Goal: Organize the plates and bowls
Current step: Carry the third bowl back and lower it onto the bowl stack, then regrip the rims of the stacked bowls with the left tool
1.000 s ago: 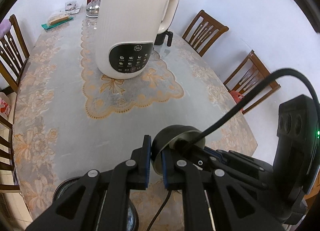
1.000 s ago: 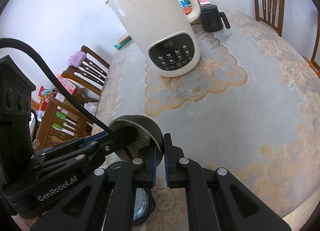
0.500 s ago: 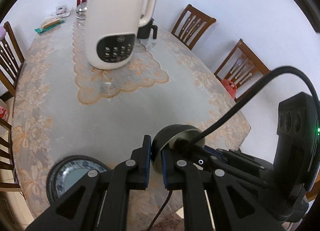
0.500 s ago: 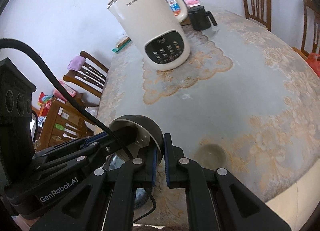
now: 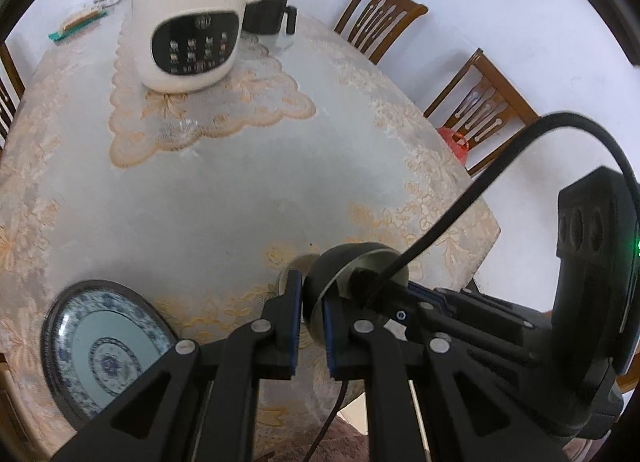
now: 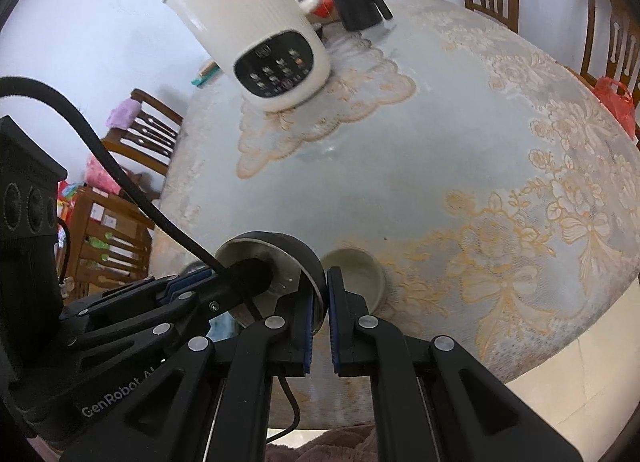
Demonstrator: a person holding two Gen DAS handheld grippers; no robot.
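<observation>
A black bowl (image 5: 334,268) with a pale inside hangs tilted just above the table, held from two sides. My left gripper (image 5: 312,304) is shut on one side of its rim. My right gripper (image 6: 319,302) is shut on the opposite side of the bowl (image 6: 294,248). A small pale bowl (image 6: 356,276) stands on the table right behind the held one; in the left wrist view the small bowl (image 5: 296,264) is mostly hidden by my fingers. A blue-and-white patterned plate (image 5: 104,346) with a dark rim lies at the near left.
A tall white electric jug (image 5: 196,14) stands on a lace mat mid-table, a black mug (image 5: 272,12) behind it. Wooden chairs (image 5: 480,106) line the right side, one with a red bag (image 5: 454,140). The table's front edge (image 6: 560,358) is close below me.
Both grippers, still clamped on the black bowl, drew back toward the table's near edge and sank. The jug receded, and the patterned plate and small pale bowl came into view.
</observation>
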